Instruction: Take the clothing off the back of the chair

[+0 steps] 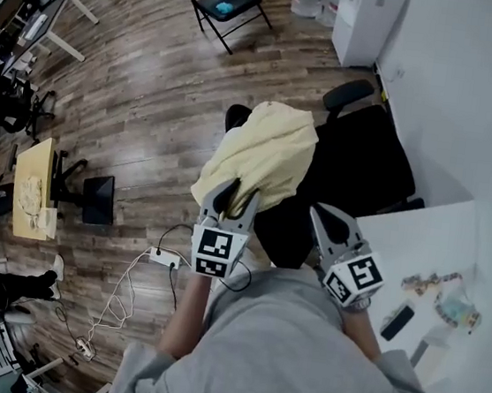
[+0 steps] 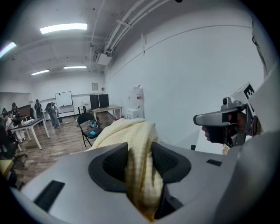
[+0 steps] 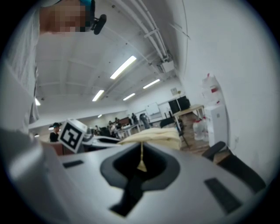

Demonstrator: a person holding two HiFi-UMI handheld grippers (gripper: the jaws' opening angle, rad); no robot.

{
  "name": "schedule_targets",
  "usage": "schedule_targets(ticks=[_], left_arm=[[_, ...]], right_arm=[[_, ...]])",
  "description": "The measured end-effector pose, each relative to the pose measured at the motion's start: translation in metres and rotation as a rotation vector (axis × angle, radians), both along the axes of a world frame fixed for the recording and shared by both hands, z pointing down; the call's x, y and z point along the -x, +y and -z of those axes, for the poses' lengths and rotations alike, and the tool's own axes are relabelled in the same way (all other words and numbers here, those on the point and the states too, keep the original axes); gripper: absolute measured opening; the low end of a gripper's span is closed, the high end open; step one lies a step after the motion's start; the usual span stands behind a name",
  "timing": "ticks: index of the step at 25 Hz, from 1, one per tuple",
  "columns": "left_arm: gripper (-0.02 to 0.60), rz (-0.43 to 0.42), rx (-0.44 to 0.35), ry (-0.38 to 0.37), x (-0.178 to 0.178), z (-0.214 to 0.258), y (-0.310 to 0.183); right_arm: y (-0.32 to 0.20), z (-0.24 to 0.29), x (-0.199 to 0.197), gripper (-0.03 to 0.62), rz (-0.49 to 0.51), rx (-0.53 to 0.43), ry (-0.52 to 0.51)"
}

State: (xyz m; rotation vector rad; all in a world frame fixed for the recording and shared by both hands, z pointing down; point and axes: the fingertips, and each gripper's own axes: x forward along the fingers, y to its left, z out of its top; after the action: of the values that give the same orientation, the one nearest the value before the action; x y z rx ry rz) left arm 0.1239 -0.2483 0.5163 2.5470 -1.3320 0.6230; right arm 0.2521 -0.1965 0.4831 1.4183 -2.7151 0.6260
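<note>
A pale yellow garment (image 1: pixel 265 149) hangs over the back of a black office chair (image 1: pixel 366 161). My left gripper (image 1: pixel 232 200) is at the garment's near lower edge. In the left gripper view a fold of the yellow cloth (image 2: pixel 131 131) fills the space between the jaws of that gripper (image 2: pixel 139 162), and both pads press on it. My right gripper (image 1: pixel 322 215) hovers to the right over the chair's seat, apart from the cloth. Its jaws (image 3: pixel 141 164) stand together with nothing held; the garment (image 3: pixel 153 135) lies beyond them.
A white table (image 1: pixel 435 250) with a dark phone (image 1: pixel 397 321) stands at the right, against a white wall. A black folding chair (image 1: pixel 225 2) and a white cabinet (image 1: pixel 366 19) are farther off. A power strip (image 1: pixel 165 258) with cables lies on the wooden floor at the left.
</note>
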Motion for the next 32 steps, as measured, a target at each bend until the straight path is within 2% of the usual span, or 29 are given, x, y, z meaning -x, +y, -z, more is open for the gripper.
schedule_targets(ticks=[5,13,21,32], left_arm=[[0.164,0.035,-0.026,-0.043,0.002,-0.002,-0.004],[0.083,0.073,-0.032,0.022,0.008,-0.001,-0.010],[0.066,0.083,-0.013,0.121,0.012,0.002,-0.009],[0.063,0.021,0.009,0.182,0.015,0.009,-0.009]], right_arm=[[0.000,0.000,0.006,0.035,0.012,-0.005,0.000],[0.000,-0.001,0.009,0.035,0.010,-0.001,0.004],[0.002,-0.004,0.013,0.035,0.004,0.003,0.026],[0.005,0.000,0.031,0.035,-0.041,0.008,0.069]])
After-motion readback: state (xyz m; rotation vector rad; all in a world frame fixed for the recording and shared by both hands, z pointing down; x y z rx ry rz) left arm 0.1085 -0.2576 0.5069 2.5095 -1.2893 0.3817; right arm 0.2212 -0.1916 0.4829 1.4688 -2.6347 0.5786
